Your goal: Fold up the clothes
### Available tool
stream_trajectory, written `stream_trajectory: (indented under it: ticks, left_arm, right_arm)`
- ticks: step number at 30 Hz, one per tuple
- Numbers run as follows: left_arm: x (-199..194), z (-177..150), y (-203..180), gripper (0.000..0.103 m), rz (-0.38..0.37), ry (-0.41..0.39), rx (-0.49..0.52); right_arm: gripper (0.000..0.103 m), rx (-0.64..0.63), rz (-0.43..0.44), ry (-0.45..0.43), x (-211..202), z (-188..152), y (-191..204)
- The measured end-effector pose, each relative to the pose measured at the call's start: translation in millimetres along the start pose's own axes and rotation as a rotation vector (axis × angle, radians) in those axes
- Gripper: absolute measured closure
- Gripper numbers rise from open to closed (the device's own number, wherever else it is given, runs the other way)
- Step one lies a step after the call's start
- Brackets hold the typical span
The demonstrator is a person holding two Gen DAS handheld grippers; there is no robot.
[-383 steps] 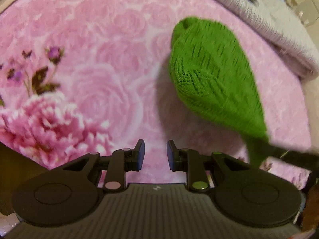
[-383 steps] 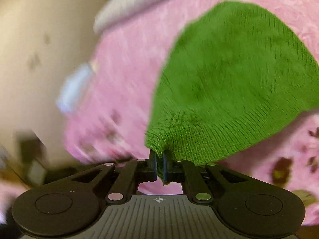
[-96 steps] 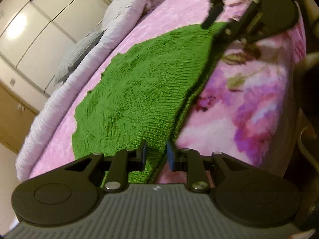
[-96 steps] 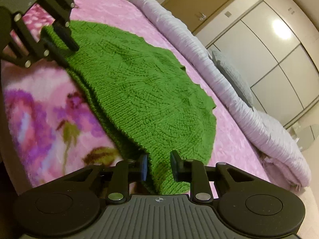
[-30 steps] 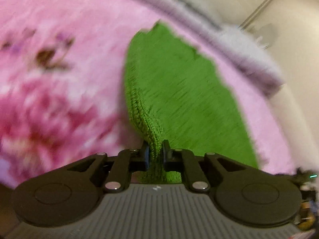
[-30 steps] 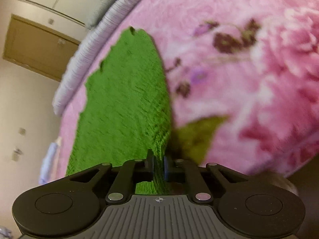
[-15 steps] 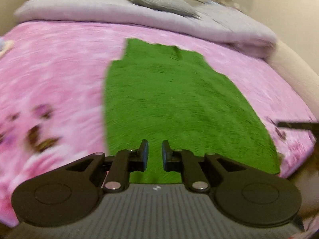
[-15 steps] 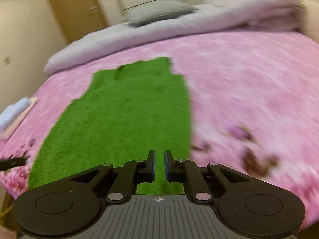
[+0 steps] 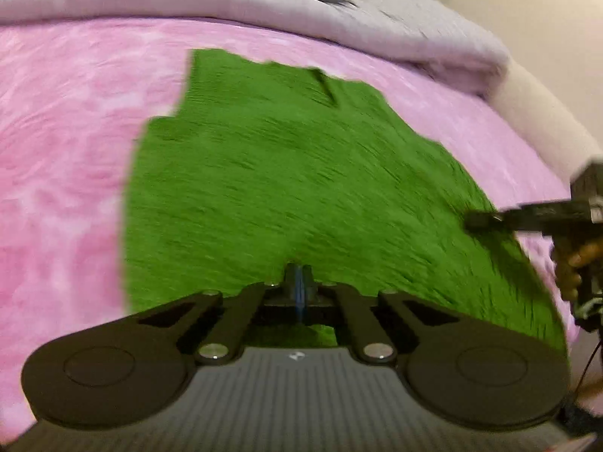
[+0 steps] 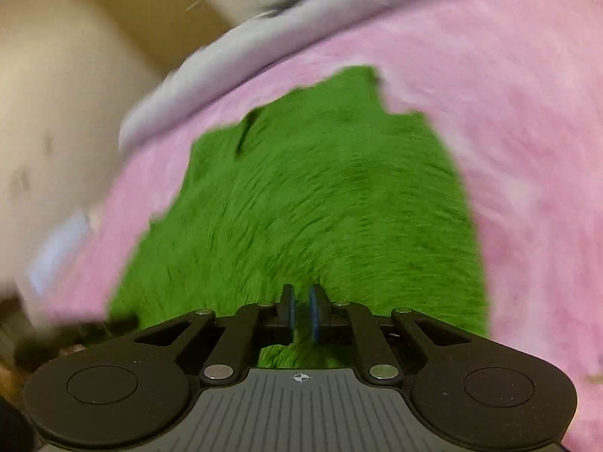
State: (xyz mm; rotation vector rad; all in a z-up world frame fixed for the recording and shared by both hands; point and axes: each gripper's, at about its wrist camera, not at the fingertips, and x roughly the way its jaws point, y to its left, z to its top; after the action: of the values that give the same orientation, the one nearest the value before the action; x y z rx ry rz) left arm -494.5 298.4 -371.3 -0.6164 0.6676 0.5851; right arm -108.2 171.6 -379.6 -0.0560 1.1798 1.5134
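A green knitted garment (image 9: pixel 301 173) lies spread on the pink blanket (image 9: pixel 64 158) of a bed, its long sides running from the near edge toward the far side, where its uneven far edge with a small dark notch stops short of a rolled grey duvet (image 9: pixel 264 7). Bare pink blanket shows on both sides of the garment: a wide band to the left in the left wrist view, a wide band to the right in the right wrist view (image 10: pixel 527 150). The left tongs (image 9: pixel 298 290) are pressed together at the garment's near edge, with green knit under and around the tips; the blur leaves it unclear whether fabric sits between them. The right tongs (image 10: pixel 301 310) stand slightly apart, with green knit (image 10: pixel 320 203) showing in the narrow gap at the near hem; whether they grip it cannot be told. In the left wrist view the right tongs (image 9: pixel 486 220) reach in from the right over the garment's right edge.
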Motion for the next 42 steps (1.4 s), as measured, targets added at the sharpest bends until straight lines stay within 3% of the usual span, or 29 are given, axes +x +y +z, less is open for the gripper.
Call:
stream_trajectory:
  ticks: [2,5,8,11,15,18,21,24,26,28,30,32,35,36,38,42]
  left_arm:
    - [-5,14,15,0.1,-0.012,-0.025,-0.052]
    - [10,50,9,0.099,-0.056,-0.07,-0.031]
    - [52,83,-2,0.098,-0.137,-0.056,-0.022]
    - [97,104,-6,0.097,-0.125,-0.026,0.01]
    - [130,109,8,0.1,-0.05,0.004,0.064]
    - [130,115,33,0.1,-0.11,0.0,0.031]
    - [117,123,37,0.101,-0.112,-0.047,0.072]
    - [110,137,38,0.099,-0.145,-0.115,0.098]
    - [123,141,36,0.099,-0.14,-0.08,0.147]
    - [139,136,38,0.098,-0.141,-0.031,0.177]
    - [146,127,46,0.094,-0.145,-0.029,0.186]
    - [139,128,55,0.1,-0.074,-0.046,0.184]
    - [124,130,63,0.101,0.044,-0.083,0.203]
    - [120,134,62,0.101,0.051,-0.088,0.185]
    - [116,138,55,0.1,0.012,-0.113,0.188]
    - [142,159,46,0.1,0.001,-0.107,0.212]
  right_arm:
    - [0.094,0.002,0.019,-0.019,-6,15,-2]
    - [0.094,-0.026,0.091,-0.05,2,42,7]
    - [0.094,0.012,0.198,-0.001,43,66,12]
    - [0.094,0.054,0.239,0.068,91,82,8]
    - [0.095,0.083,0.202,0.09,123,101,-22]
    - [0.098,0.141,0.133,-0.003,113,118,-53]
    - [0.098,0.14,0.09,-0.093,97,135,-63]
    - [0.098,0.148,0.225,-0.072,108,146,-57]
    - [0.098,0.145,0.29,0.018,131,147,-50]
    - [0.098,0.152,0.289,0.097,147,144,-52]
    - [0.101,0.154,0.273,0.092,150,140,-62]
    - [0.103,0.149,0.208,0.068,139,143,-68]
    - [0.103,0.101,0.098,0.02,120,149,-68]
    - [0.103,0.083,0.067,0.005,115,151,-67]
    - [0.103,0.037,0.059,-0.018,107,153,-55]
    - [0.103,0.002,0.137,-0.025,130,167,-38]
